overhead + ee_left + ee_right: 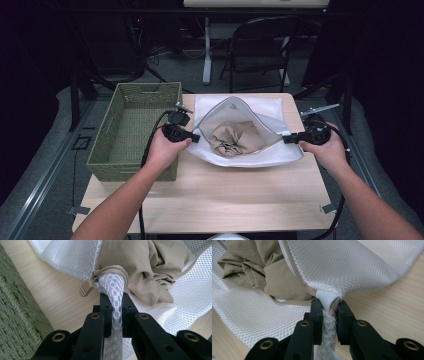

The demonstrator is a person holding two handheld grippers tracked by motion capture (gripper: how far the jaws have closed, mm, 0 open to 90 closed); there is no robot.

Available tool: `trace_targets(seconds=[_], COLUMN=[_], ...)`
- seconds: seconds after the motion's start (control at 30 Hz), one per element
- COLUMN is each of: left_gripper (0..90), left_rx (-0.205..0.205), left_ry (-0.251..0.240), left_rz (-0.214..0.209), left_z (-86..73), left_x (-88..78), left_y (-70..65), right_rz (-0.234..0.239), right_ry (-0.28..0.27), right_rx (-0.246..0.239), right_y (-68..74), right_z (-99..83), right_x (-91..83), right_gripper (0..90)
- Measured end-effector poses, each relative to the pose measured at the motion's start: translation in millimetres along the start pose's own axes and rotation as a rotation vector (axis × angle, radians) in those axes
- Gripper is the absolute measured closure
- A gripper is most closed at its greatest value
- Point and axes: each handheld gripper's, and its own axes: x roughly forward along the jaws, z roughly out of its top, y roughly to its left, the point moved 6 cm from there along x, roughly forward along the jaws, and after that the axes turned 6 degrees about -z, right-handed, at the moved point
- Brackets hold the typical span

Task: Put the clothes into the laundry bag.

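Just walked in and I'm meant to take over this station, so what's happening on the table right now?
A person holds a white mesh laundry bag open by its two ends: the left gripper is clamped on the zipper-pull end, the right gripper on the opposite end. A crumpled tan garment sits inside the open bag. A green woven basket stands just to the left.

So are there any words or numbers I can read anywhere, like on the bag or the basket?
None: no word, number or sign can be read.
Mesh bag: plain white netting, no label.
Zipper pull: no lettering visible.
Tan cloth inside the bag: no tag visible.
Green woven basket: no writing.
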Motion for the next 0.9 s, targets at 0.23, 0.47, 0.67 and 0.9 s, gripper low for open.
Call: trace_targets(seconds=[0.23,0.47,0.67,0.9], left_gripper=[83.8,83.9,84.0,84.2], left_rx=[-0.004,-0.007,-0.005,0.004], left_ry=[-0.012,-0.022,-0.033,-0.041], left_rz=[0.005,0.013,0.021,0.036], left_z=[6.5,12.2,17.6,22.6], left_x=[-4.4,-9.7,-12.7,-18.6], left_y=[4.5,9.1,10.1,10.4], right_rz=[-0.010,-0.029,-0.037,-0.048], right_ry=[-0.010,-0.028,-0.036,-0.042], right_rx=[0.011,0.010,0.011,0.009], right_y=[-4.8,-8.3,-11.0,-15.0], right_z=[6.9,14.5,18.7,21.4], right_x=[-0.6,-4.5,-5.7,-9.0], right_gripper=[78.2,78.4,78.5,78.6])
